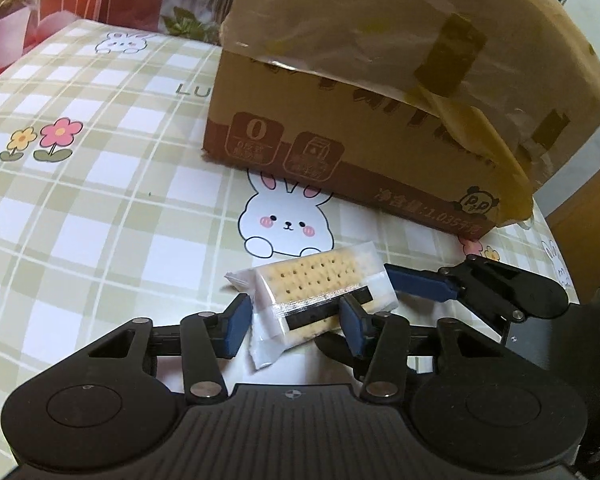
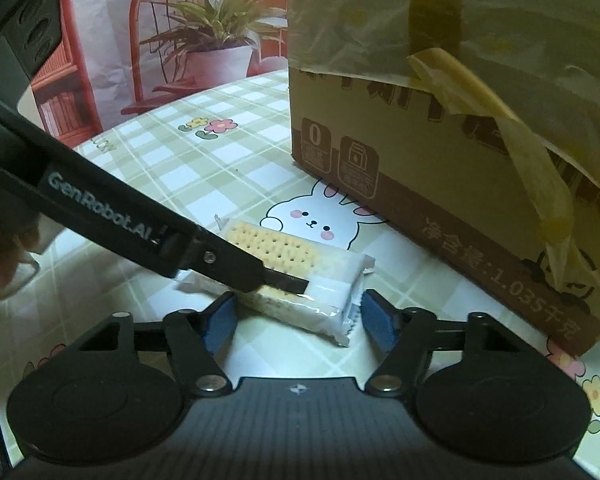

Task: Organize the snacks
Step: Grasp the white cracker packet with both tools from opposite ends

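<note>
A clear-wrapped cracker packet lies on the checked bunny-print tablecloth, at six o'clock of the taped brown cardboard box. It is straddled, not yet clamped, by the left gripper and right gripper. The crackers could be crushed by opposed squeezing.

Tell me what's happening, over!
Left gripper fingers straddle the cracker pack. Right gripper brackets its end. Cardboard box close behind.

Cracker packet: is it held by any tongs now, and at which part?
Cannot be told. The cracker packet lies on the tablecloth; the left tongs and right tongs flank its ends, but no firm pinch shows.
</note>
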The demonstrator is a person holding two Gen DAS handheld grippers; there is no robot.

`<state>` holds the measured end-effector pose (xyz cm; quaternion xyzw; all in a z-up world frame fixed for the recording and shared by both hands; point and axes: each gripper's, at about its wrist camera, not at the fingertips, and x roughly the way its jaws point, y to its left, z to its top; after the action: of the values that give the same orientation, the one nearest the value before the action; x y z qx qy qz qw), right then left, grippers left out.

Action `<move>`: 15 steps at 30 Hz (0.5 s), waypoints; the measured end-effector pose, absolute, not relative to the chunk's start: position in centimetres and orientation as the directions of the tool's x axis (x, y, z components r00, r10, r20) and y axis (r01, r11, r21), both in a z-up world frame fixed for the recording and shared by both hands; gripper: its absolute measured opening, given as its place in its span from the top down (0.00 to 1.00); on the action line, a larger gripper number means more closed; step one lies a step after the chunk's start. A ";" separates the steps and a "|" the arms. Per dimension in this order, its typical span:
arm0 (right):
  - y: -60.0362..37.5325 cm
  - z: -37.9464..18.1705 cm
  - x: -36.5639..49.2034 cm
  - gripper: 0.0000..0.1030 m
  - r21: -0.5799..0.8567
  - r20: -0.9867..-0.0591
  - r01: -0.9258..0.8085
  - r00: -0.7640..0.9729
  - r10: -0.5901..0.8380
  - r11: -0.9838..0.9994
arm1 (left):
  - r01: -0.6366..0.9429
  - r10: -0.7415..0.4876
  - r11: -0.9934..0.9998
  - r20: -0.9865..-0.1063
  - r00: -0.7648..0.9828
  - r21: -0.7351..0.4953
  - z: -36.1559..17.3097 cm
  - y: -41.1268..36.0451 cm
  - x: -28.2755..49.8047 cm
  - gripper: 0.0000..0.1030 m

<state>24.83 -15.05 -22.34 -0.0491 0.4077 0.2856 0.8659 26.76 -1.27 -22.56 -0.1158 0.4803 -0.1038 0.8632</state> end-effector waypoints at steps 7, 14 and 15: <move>-15.5 -21.8 23.7 0.47 0.182 -0.730 -0.516 0.500 0.466 0.837 | 0.111 -0.283 0.958 -0.805 0.522 -0.265 -21.8 -1.8 26.0 0.54; -17.1 -18.4 21.9 0.48 0.164 -0.676 -0.463 0.590 0.441 0.871 | 0.182 -0.324 0.946 -0.737 0.594 -0.269 -17.9 -2.6 25.0 0.54; -17.3 -17.7 21.8 0.48 0.156 -0.666 -0.456 0.606 0.434 0.876 | 0.191 -0.328 0.944 -0.724 0.607 -0.268 -17.2 -2.7 25.0 0.54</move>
<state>21.85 -17.27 -17.71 -0.0150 0.3677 0.2483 0.8960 24.97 -2.71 -17.19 -0.0819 0.4188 -0.1456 0.8926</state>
